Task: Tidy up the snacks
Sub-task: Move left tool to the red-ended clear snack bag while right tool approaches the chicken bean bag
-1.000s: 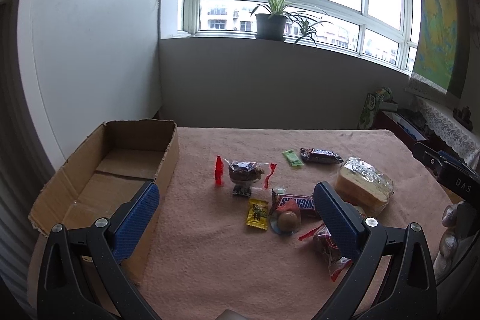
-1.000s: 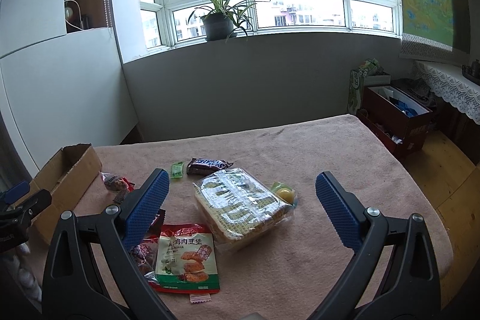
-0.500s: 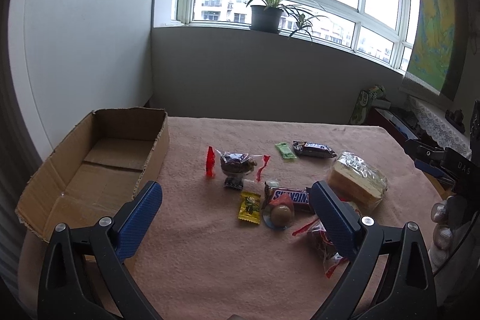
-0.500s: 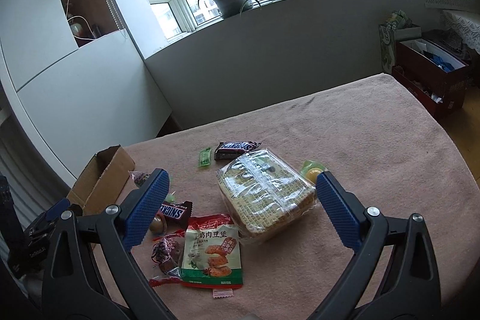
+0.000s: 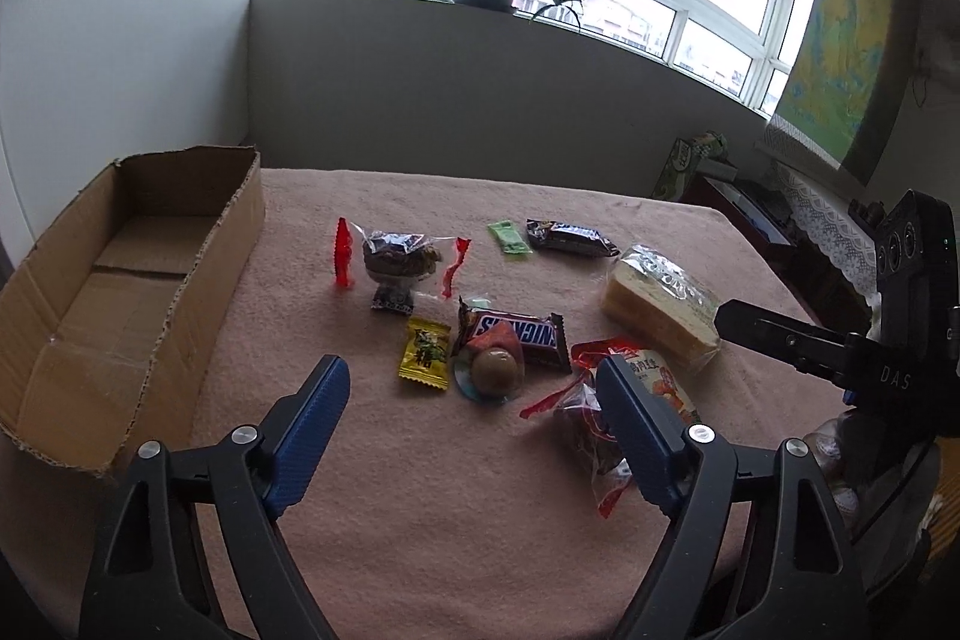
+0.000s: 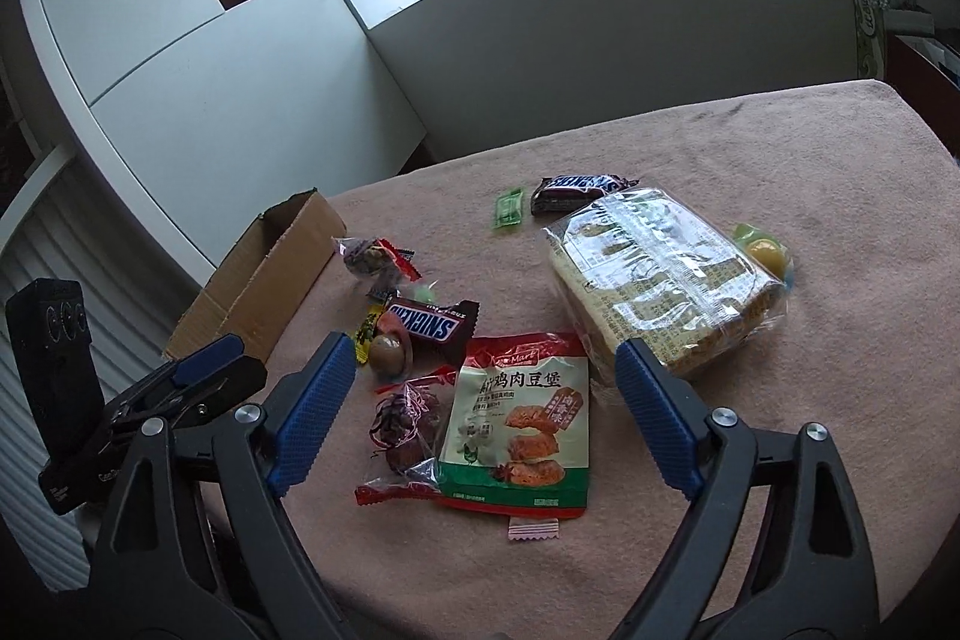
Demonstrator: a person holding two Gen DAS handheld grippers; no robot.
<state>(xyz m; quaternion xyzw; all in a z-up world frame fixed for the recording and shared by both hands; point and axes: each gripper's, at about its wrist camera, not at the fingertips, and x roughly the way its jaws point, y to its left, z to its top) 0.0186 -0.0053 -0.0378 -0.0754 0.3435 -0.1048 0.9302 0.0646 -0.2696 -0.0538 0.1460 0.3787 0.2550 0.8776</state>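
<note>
Snacks lie loose on the pink-covered table (image 5: 480, 550): a Snickers bar (image 5: 519, 334), a yellow candy (image 5: 426, 353), a brown egg packet (image 5: 493, 370), a clear packet with red ends (image 5: 396, 253) and a wrapped bread pack (image 5: 660, 304). An empty cardboard box (image 5: 240, 220) stands at the left. My left gripper (image 5: 474, 430) hovers over bare cloth in front of the egg packet, jaws closing with nothing between them. My right gripper (image 6: 480, 400) hangs above a red-and-green pouch (image 6: 522, 418), jaws closing, pads clear of it.
A green sachet (image 6: 509, 211) and a dark bar (image 6: 576, 187) lie further back. A yellow jelly cup (image 6: 765, 250) sits behind the bread pack (image 6: 660, 274). The box (image 6: 264, 280) is at the table's left edge. The right gripper's finger (image 5: 780, 334) reaches in from the right.
Both grippers have tipped downward and sunk closer to the table. Their jaws have narrowed. The right view has swung so the pouch sits between its fingers.
</note>
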